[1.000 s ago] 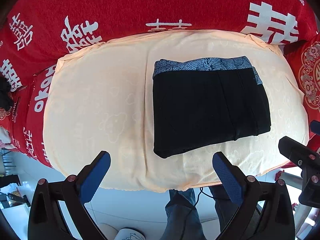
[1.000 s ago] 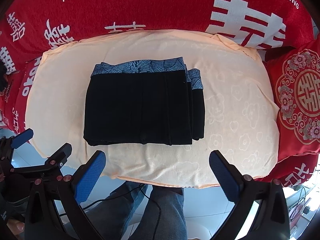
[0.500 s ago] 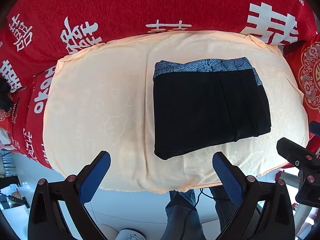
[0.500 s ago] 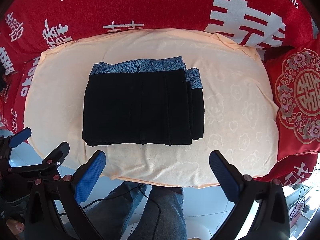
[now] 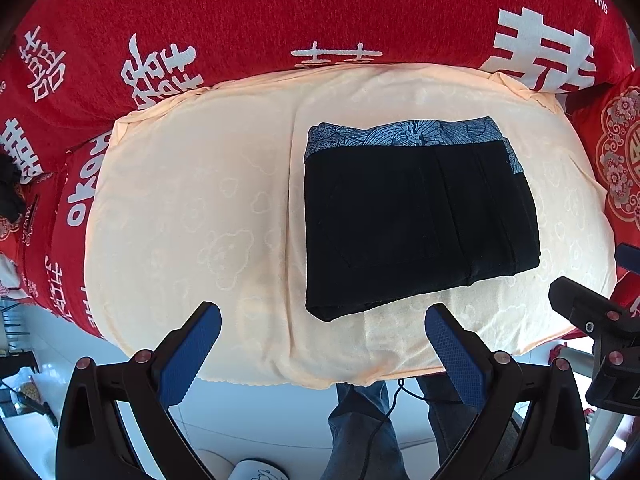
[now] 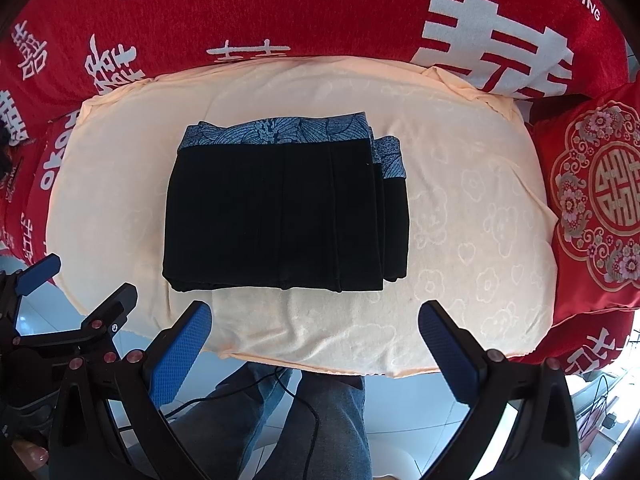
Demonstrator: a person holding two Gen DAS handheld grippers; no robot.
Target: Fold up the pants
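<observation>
The black pants [image 5: 416,220] lie folded into a compact rectangle on a peach towel [image 5: 192,208], with the blue patterned waistband [image 5: 404,136] at the far edge. They also show in the right wrist view [image 6: 284,216]. My left gripper [image 5: 324,320] is open and empty, held above the towel's near edge, left of the pants. My right gripper [image 6: 316,316] is open and empty, held above the near edge just in front of the pants. Neither touches the cloth.
The towel [image 6: 472,216] covers a seat draped in red cloth with white lettering [image 5: 280,20]. A red embroidered cushion [image 6: 600,200] stands at the right. The person's jeans-clad legs [image 6: 320,420] and a white tiled floor are below the near edge.
Hardly anything has moved. Both grippers stay open and hover in the same place, and the folded pants lie still.
</observation>
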